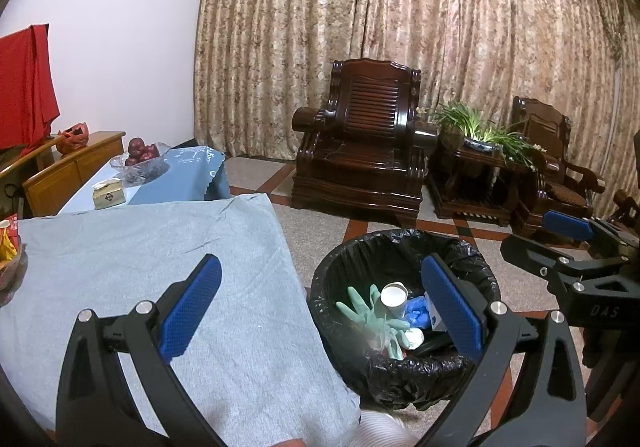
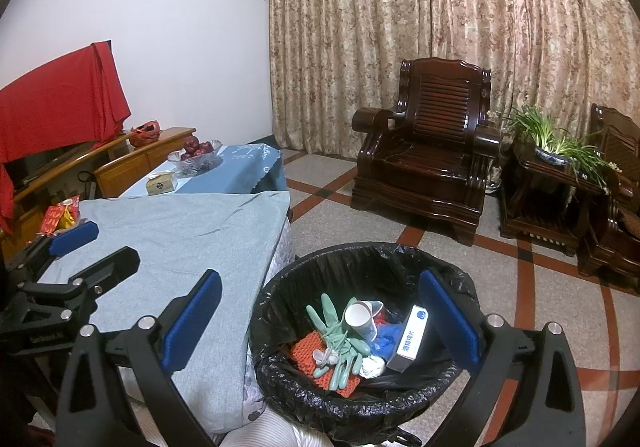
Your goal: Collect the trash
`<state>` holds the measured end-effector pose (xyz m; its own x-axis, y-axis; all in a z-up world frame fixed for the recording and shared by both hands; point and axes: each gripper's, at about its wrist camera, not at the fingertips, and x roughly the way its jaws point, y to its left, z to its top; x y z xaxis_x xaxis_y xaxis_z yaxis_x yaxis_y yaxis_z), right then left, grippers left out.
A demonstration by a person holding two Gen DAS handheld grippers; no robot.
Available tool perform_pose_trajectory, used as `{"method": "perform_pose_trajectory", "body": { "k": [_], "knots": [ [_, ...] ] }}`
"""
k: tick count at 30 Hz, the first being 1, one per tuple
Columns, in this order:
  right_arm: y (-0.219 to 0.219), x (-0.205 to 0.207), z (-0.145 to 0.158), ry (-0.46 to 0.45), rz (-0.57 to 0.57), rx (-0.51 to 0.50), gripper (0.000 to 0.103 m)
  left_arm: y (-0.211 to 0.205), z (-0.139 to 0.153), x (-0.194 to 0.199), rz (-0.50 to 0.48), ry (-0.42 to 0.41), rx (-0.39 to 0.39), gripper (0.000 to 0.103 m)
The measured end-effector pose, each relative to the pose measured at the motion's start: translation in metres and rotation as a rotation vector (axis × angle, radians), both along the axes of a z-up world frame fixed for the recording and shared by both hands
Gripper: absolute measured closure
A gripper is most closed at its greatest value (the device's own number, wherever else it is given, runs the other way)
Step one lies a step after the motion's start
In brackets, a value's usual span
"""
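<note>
I have both grippers held above the scene with nothing between their blue pads. My left gripper (image 1: pixel 320 307) has its jaws wide apart, one pad over the grey cloth (image 1: pixel 160 267) on the bench and the other over the bin (image 1: pixel 404 379). My right gripper (image 2: pixel 320 315) is likewise spread wide and empty, its right pad hanging over the bin's rim. The bin, lined with a black bag, stands on the tiled floor (image 2: pixel 540 287) just beside the bench's corner. Inside it I can see the trash: a pair of pale green rubber gloves (image 2: pixel 340 339), a white paper cup (image 2: pixel 358 317) lying on its side, a crumpled blue glove (image 2: pixel 386 339), a white-and-blue box (image 2: pixel 412 339) leaning against the liner, an orange knitted piece (image 2: pixel 308 351) and a small wad of white paper (image 2: pixel 372 365). Farther back a glass bowl of red fruit (image 2: pixel 196 155) and a tissue box (image 2: pixel 160 183) sit on a blue cloth, and a dark wooden armchair (image 2: pixel 428 163) stands before the curtains.
</note>
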<state>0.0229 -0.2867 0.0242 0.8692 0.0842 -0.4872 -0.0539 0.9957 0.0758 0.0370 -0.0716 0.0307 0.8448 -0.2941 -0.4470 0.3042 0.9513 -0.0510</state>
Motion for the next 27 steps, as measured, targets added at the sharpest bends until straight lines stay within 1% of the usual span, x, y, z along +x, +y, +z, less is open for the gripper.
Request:
{"method": "perform_pose_trajectory", "body": {
  "k": [27],
  "knots": [
    [0.0016, -0.0014, 0.0002, 0.001, -0.001, 0.000, 0.006, -0.0002, 0.0005, -0.0004, 0.000, 0.000, 0.001, 0.006]
  ]
}}
